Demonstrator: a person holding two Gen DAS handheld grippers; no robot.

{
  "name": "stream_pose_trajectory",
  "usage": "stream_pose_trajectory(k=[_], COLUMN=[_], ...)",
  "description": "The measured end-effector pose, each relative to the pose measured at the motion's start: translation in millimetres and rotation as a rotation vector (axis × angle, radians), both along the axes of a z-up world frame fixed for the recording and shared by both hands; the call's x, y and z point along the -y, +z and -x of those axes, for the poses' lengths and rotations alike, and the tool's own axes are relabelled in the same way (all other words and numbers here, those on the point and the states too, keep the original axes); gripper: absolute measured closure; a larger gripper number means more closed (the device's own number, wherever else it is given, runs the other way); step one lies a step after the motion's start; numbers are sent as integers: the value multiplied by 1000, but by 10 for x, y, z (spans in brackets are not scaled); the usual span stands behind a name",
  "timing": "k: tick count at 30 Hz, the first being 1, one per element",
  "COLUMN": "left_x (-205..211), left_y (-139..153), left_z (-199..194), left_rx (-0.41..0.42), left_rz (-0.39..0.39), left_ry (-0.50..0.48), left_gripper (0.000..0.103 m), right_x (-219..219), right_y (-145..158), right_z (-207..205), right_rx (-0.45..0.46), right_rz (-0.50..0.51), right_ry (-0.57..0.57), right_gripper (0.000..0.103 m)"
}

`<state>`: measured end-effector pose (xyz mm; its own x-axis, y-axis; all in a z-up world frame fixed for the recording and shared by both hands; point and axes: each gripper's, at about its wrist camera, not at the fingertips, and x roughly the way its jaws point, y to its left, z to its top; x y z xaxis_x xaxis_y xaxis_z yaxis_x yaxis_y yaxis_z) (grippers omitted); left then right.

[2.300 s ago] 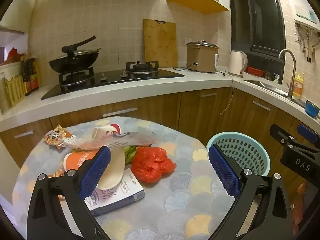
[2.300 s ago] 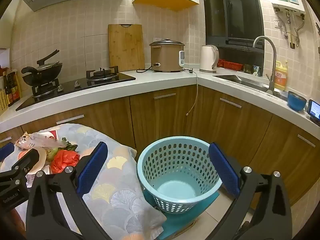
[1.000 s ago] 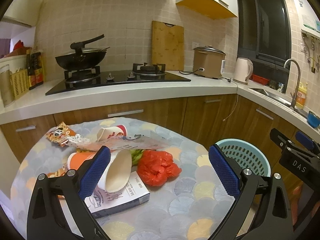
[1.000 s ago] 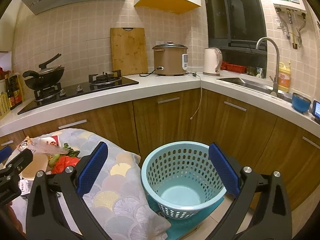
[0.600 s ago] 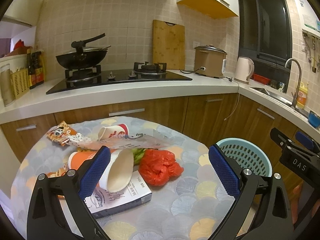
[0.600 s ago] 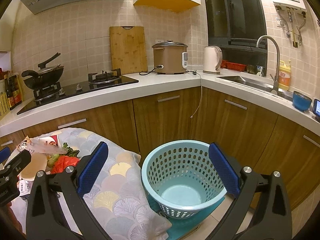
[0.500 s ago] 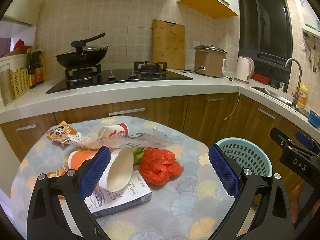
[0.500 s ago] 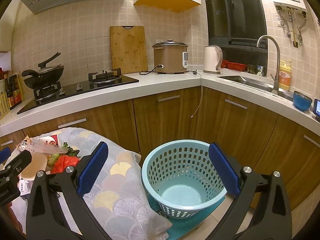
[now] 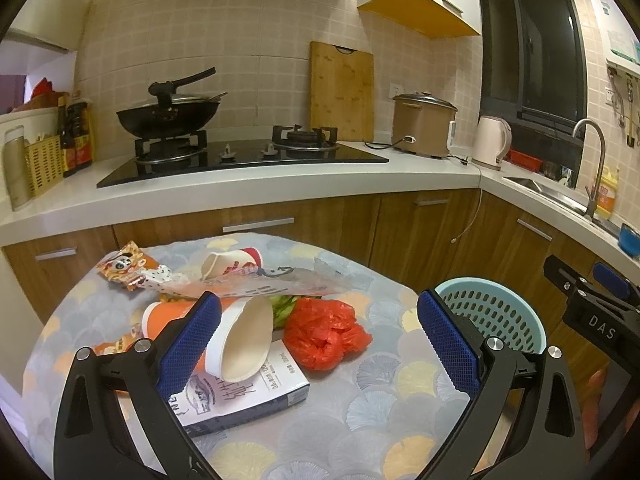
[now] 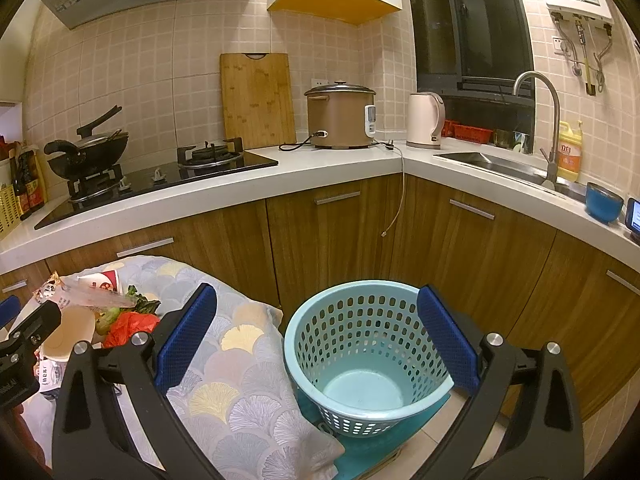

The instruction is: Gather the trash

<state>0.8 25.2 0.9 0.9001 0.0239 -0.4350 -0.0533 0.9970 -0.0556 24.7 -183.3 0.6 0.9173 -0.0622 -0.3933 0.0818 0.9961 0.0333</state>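
The left gripper (image 9: 318, 344) hides part of the trash pile on the round worktop with the fan-patterned grey cloth (image 9: 360, 412): its left blue pad covers the side of the tipped orange paper cup with a white inside (image 9: 240, 338), and the white printed carton (image 9: 244, 392) under that cup is partly masked by the black frame. A clear plastic wrapper (image 9: 256, 284) overlaps a second fallen paper cup (image 9: 230, 262), and green leaves (image 9: 284, 306) show only as a sliver behind the crumpled red plastic bag (image 9: 324, 332). The near right part of the cloth is bare, and the cloth's edge droops toward the pale blue perforated plastic basket (image 10: 368, 352), which stands empty on the floor just beside the worktop. Both the left gripper and the right gripper (image 10: 318, 344) are spread wide, holding and touching nothing.
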Motion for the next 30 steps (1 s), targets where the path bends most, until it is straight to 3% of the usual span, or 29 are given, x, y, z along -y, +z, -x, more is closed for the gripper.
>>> stream_pose_trajectory(k=[30], left_x=[-301], left_y=[-20], left_z=[134], left_rx=[8], left_rz=[26], left_ry=[57], left_gripper=[8], right_x=[-190], right_y=[47], right_z=[37], right_rx=[5], right_rz=[14], right_ry=[38], right_gripper=[8])
